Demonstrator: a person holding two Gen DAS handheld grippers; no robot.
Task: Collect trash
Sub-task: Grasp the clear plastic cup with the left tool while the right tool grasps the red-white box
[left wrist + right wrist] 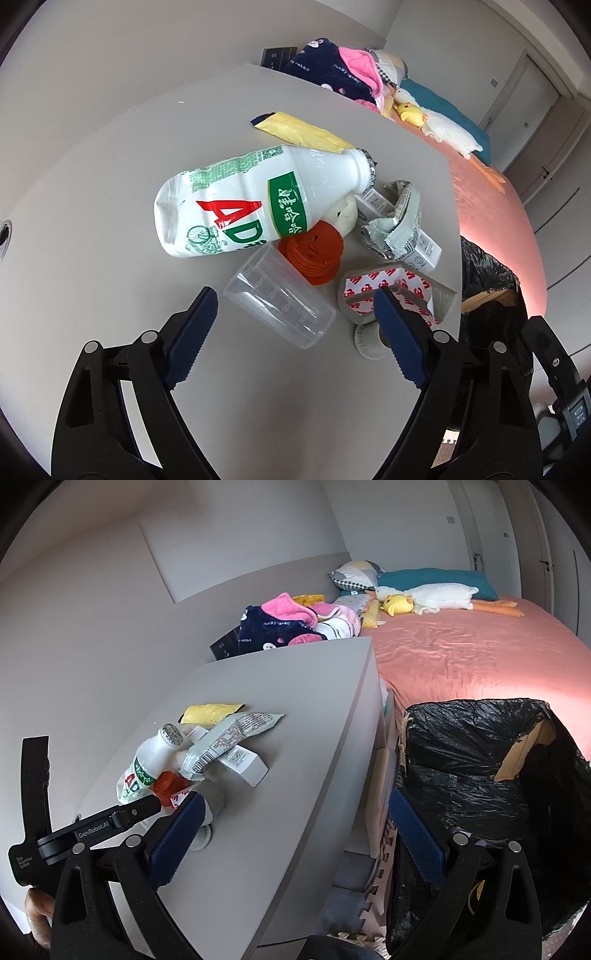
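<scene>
- While your left gripper stands wide with nothing pinched, the clear measuring cup lies on its side between the blue pads at lower centre of the left view, untouched; close off-centre and its smooth round wall can squirt out and roll along the grey worktop.
- Because the trash sits in one heap, the cup's rim rests against the orange lid and the white bottle leans over that; lift the cup carelessly and you may tip the bottle or drag the lid with it.
- Since the right-hand pad hangs over the red-and-white tape backing and the small white cap at lower right, you could pinch these together with the cup and get a weak, crooked hold.
- If pieces scatter, the torn foil wrapper, the white carton and the tape backing are near the worktop's right edge and may drop to the floor beside the bed.
- As your right gripper is open and empty, hovering between the worktop edge and the black-lined bin at lower right, mind that both tools are close; a swing toward the bin could knock them together.
</scene>
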